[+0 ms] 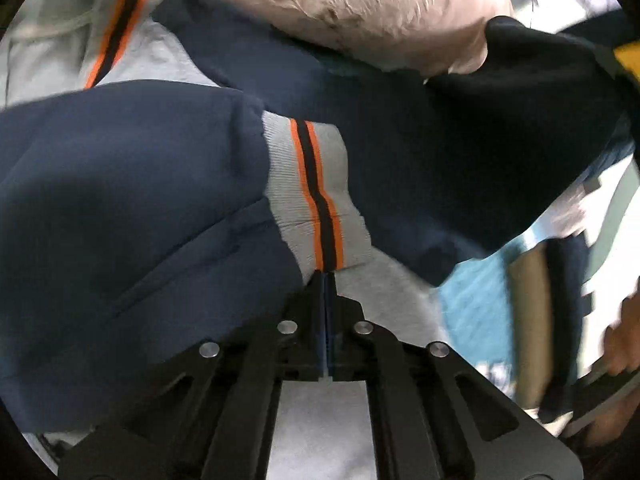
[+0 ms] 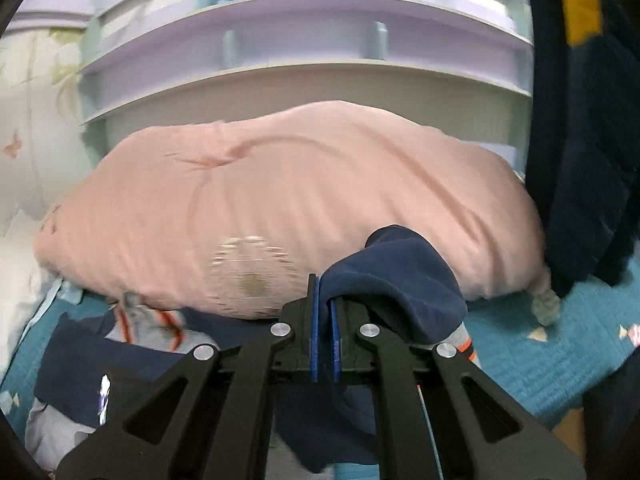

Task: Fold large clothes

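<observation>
Pinching the very edge of a grey ribbed cuff (image 1: 316,192), the left claw (image 1: 327,276) has its two black fingers pressed together, with the orange-and-black stripe of that cuff running straight down into the tips. The cuff ends a navy sleeve (image 1: 132,200) of the navy and grey sweatshirt (image 1: 360,92), which fills most of the left wrist view; a second striped band (image 1: 120,28) shows at the upper left beside pale grey fabric. Beyond the garment lies a pink quilt (image 1: 384,12), blurred, and at the right edge a strip of teal bedspread (image 1: 472,304) shows under the hanging cloth. A person's hand (image 1: 622,340) is partly visible at the far right edge, too blurred to tell what it grips.

In the right wrist view, the right claw (image 2: 324,300) is clamped on a fold of the navy fabric (image 2: 400,276), which bunches up over the right finger and drapes down to that side, where a bit of grey cuff with an orange stripe (image 2: 464,346) peeks out. Its blue pads (image 2: 315,320) stand almost together with the cloth caught between them. The rest of the sweatshirt (image 2: 120,356) lies spread on the teal bedspread (image 2: 540,360) below and to the left. Behind it sits the bulky pink quilt (image 2: 280,208), and above that a pale lilac shelf unit (image 2: 300,24). A dark garment with a yellow patch (image 2: 580,120) hangs along the right edge.
</observation>
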A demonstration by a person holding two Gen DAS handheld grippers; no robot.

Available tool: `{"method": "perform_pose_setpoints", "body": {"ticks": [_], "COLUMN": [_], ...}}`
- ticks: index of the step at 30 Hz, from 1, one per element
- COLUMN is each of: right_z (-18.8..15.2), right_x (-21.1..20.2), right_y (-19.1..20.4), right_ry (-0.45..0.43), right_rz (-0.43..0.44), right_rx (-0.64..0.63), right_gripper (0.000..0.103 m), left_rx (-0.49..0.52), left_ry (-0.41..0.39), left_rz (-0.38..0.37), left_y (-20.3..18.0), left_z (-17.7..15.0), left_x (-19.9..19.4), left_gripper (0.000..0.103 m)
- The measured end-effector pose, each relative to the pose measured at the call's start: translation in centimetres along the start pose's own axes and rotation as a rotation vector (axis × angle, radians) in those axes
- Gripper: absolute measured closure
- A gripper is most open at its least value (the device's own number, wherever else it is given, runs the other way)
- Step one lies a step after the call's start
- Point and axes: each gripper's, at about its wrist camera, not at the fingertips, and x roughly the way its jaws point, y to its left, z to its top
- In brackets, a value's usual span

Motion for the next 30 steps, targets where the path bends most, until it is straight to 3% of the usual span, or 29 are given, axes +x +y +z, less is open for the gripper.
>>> {"method": "perform_pose_setpoints", "body": {"ticks": [2, 4, 8, 10, 13, 16, 17, 18, 21, 25, 28, 30], "right_z": [0.0, -0.6, -3.2, -5.1, -9.2, -11.4, -11.4, -11.2, -10.1, -8.5, -8.8, -9.6], "right_x": [0.2, 0.5, 1.2, 1.9, 5.0, 5.5, 5.1, 4.5, 2.9, 2.2, 2.2, 3.9], "right_y": [2.4, 5.5, 12.7, 16.5, 21.3, 22.6, 22.7, 22.4, 19.6, 13.2, 6.6, 4.5], "right_ry": [0.007, 0.018, 0.046, 0.103, 0.3, 0.357, 0.349, 0.341, 0.325, 0.353, 0.324, 0.365], "right_rz": [0.04, 0.072, 0.18, 0.254, 0.289, 0.29, 0.293, 0.3, 0.339, 0.385, 0.335, 0.336], "right_rx": [-0.059, -0.135, -0.347, -0.457, -0.571, -0.604, -0.599, -0.576, -0.437, -0.09, 0.294, 0.459], "right_gripper": [0.098, 0.098, 0.098, 0.097, 0.094, 0.079, 0.065, 0.049, 0.034, 0.033, 0.033, 0.033], "left_rx": [-0.03, -0.066, -0.107, -0.115, -0.195, -0.24, -0.24, -0.239, -0.247, -0.22, -0.212, -0.212], "left_ry": [-0.084, -0.156, -0.27, -0.299, -0.306, -0.305, -0.305, -0.306, -0.311, -0.309, -0.313, -0.312], "left_rz": [-0.091, -0.101, 0.091, 0.189, 0.261, 0.265, 0.272, 0.273, 0.24, 0.259, 0.274, 0.286], "left_y": [0.8, 2.1, 6.8, 8.6, 11.8, 13.8, 14.1, 14.0, 14.0, 13.8, 13.6, 13.8], "left_z": [-0.4, -0.9, -2.9, -3.9, -5.4, -6.7, -6.8, -6.9, -7.3, -7.2, -7.3, -7.5], "left_x": [-3.6, -7.3, -15.3, -17.6, -19.9, -21.5, -22.0, -21.7, -22.3, -21.7, -22.0, -22.0], "left_gripper": [0.101, 0.101, 0.1, 0.1, 0.1, 0.1, 0.1, 0.1, 0.096, 0.096, 0.083, 0.079]}}
